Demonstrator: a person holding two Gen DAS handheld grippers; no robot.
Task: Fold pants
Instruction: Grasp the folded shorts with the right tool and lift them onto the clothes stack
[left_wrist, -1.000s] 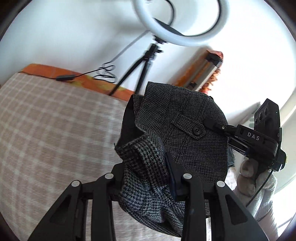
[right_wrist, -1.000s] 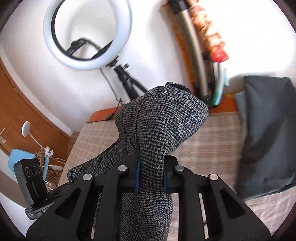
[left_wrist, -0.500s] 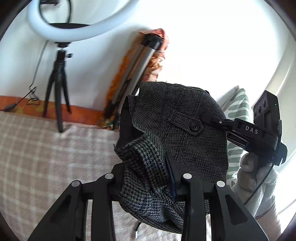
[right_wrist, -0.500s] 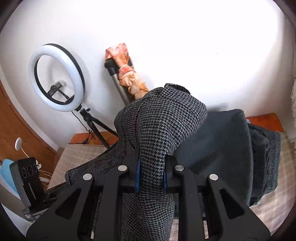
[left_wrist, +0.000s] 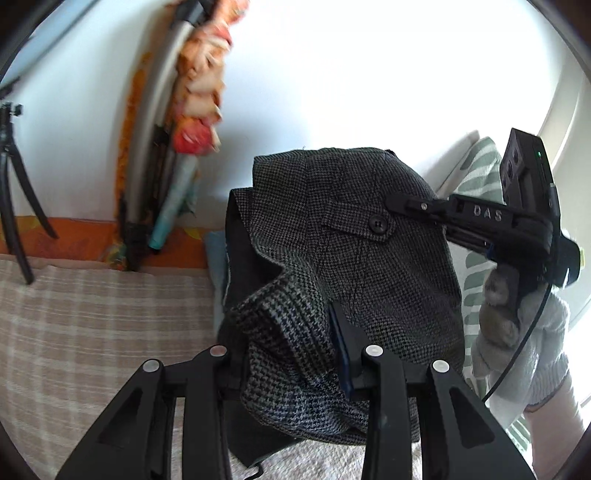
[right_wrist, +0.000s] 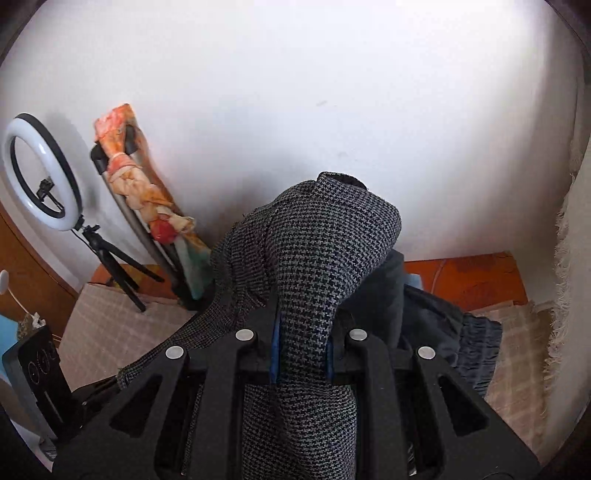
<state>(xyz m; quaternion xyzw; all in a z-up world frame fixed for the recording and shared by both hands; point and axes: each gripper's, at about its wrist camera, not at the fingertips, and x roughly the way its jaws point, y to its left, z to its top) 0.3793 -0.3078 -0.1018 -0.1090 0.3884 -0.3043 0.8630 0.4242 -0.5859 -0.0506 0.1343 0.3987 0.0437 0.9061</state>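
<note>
The grey houndstooth pants (left_wrist: 354, 266) hang bunched in the air above the checked bed cover (left_wrist: 92, 314). My left gripper (left_wrist: 288, 354) is shut on a thick fold of them, with a buttoned pocket flap (left_wrist: 376, 223) facing the camera. In the right wrist view the same pants (right_wrist: 317, 266) rise in a hump over my right gripper (right_wrist: 301, 354), which is shut on a narrower fold. The right gripper (left_wrist: 406, 203) also shows at the right of the left wrist view, held by a gloved hand (left_wrist: 517, 325), its tips at the pants.
A stack of dark folded clothes (right_wrist: 443, 317) lies on the bed just beyond the pants. A rolled orange cloth on a pole (right_wrist: 147, 206) leans on the wall beside a ring light on a tripod (right_wrist: 40, 173). A green-patterned pillow (left_wrist: 476, 177) sits right.
Both grippers swept sideways across the bed with the pants still gripped. The ring light slid left and the dark clothes stack and pillow came into view.
</note>
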